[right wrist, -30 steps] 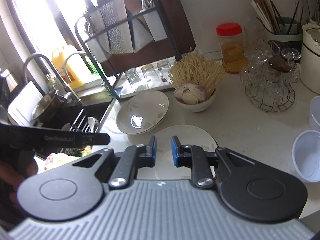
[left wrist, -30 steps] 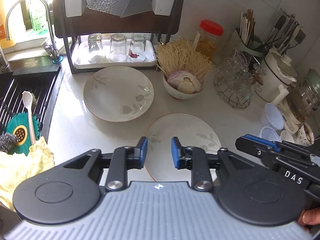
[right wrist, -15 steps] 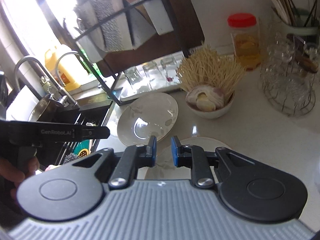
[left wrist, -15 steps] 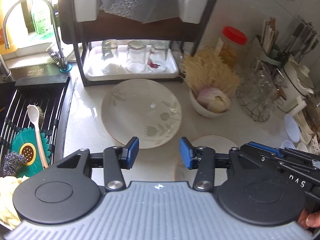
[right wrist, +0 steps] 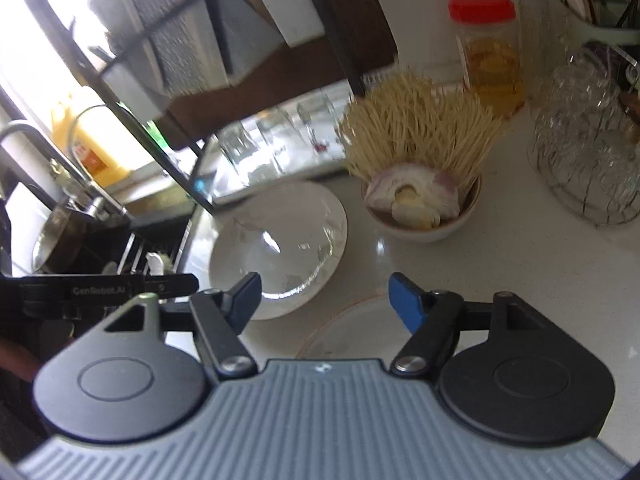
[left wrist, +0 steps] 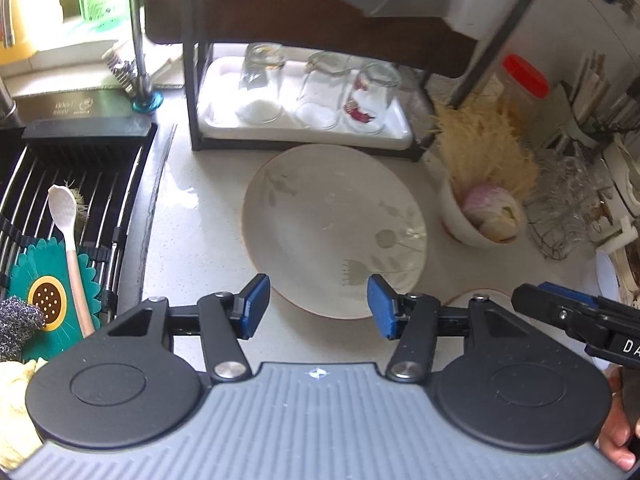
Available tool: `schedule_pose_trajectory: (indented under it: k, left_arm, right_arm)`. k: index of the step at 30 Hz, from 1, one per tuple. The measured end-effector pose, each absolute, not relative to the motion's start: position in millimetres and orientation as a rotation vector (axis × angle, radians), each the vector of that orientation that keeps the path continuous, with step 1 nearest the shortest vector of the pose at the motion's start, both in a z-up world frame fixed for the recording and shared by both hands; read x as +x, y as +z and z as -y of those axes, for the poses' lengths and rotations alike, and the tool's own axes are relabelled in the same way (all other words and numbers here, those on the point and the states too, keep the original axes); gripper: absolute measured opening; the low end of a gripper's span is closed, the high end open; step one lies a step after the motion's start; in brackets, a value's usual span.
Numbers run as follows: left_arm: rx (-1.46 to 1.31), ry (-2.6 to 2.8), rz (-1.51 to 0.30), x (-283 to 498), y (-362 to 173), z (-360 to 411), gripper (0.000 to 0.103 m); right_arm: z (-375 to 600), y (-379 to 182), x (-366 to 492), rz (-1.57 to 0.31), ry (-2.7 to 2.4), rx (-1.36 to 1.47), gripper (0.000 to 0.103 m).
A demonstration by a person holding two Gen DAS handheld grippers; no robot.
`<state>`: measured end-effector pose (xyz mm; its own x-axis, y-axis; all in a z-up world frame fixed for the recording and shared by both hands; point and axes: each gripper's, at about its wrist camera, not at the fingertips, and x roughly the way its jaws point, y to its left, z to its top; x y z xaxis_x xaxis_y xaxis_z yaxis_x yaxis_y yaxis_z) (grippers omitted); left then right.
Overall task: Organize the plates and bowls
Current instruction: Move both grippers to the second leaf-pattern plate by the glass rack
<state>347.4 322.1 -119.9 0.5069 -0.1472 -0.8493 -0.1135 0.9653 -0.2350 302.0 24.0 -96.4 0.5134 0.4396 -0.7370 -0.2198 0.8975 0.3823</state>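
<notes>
A deep white plate with a faint leaf pattern (left wrist: 332,224) (right wrist: 280,252) lies on the pale counter in front of the dish rack. My left gripper (left wrist: 318,306) hovers over its near rim, jaws opening, nothing between them. A second flat plate (right wrist: 352,332) (left wrist: 464,298) lies nearer, only its rim showing. My right gripper (right wrist: 326,300) hangs above that plate's far edge, jaws opening and empty. A white bowl of onion and garlic (right wrist: 424,208) (left wrist: 476,216) stands to the right of the deep plate.
A black dish rack with a white tray of upturned glasses (left wrist: 312,96) stands behind the plates. The sink with a black drainer, white spoon (left wrist: 66,216) and sponge is on the left. A red-lidded jar (right wrist: 486,52), a wire glass holder (right wrist: 588,152) and utensil pots crowd the right.
Both grippers moved left and forward toward the deep plate, which now looms larger. The left jaws widened steadily; the right jaws went from shut to wide apart.
</notes>
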Motion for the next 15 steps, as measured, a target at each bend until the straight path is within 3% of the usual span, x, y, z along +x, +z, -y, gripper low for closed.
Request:
schedule_pose_trajectory:
  k: [15]
  left_arm:
    - [-0.32, -0.028, -1.088, 394.6, -175.2, -379.8, 0.063]
  right_arm:
    - [-63.9, -129.3, 345.5, -1.038, 0.369, 0.255, 0.072]
